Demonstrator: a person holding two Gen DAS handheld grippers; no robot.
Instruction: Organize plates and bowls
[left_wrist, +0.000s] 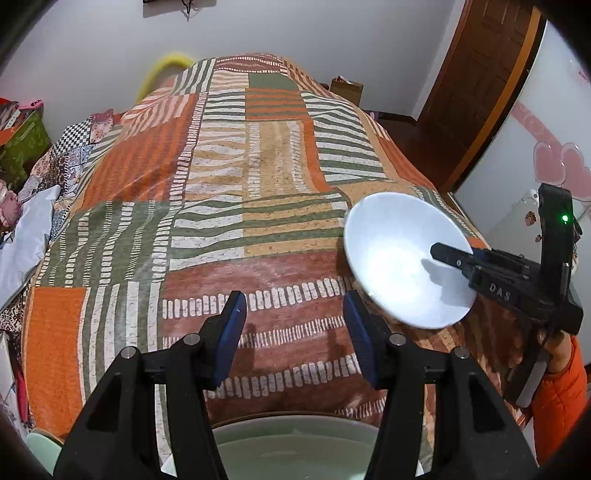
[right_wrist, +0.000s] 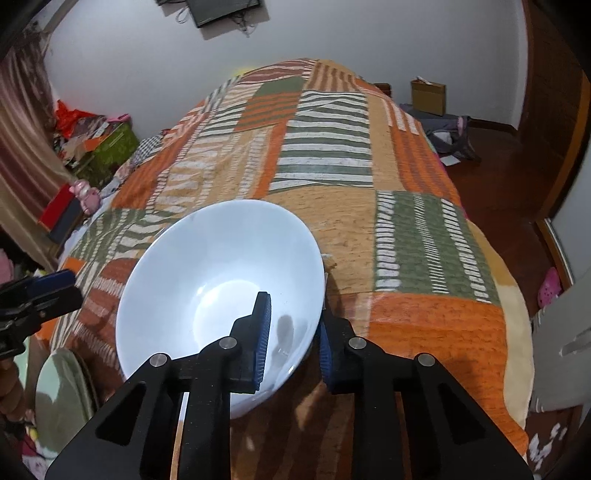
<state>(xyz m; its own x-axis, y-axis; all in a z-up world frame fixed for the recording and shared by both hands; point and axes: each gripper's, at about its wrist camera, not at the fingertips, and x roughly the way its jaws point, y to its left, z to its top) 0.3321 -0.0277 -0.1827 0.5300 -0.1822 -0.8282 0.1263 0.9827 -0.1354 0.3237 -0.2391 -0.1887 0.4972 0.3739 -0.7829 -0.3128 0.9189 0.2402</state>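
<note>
I hold the white bowl (right_wrist: 218, 295) in the right gripper (right_wrist: 291, 332): its jaws are clamped on the bowl's wall, one pad inside, one outside, at the lower right of the right wrist frame. The bowl is tilted, its opening turned toward the upper left of that frame, and appears lifted off the patterned bed cover (right_wrist: 424, 240). In the left wrist view the same bowl (left_wrist: 399, 258) sits at centre right.

The left gripper (left_wrist: 293, 328) holds nothing; its jaws stand well apart above the cover. Below it, at the bottom edge of the left wrist frame, lies a pale green plate (left_wrist: 295, 443). A second pale green dish (right_wrist: 62, 391) shows at lower left of the right wrist frame; I cannot tell whether they are the same piece.

Risks, as I judge them:
- The grip takes only one narrow section of wall. The glazed surface is smooth, so a quick swing could make the bowl pivot or slip out.
- The bed is soft. A bowl set down tilted may roll.
- Lowering onto the green plate off-centre could chip the rims.
</note>
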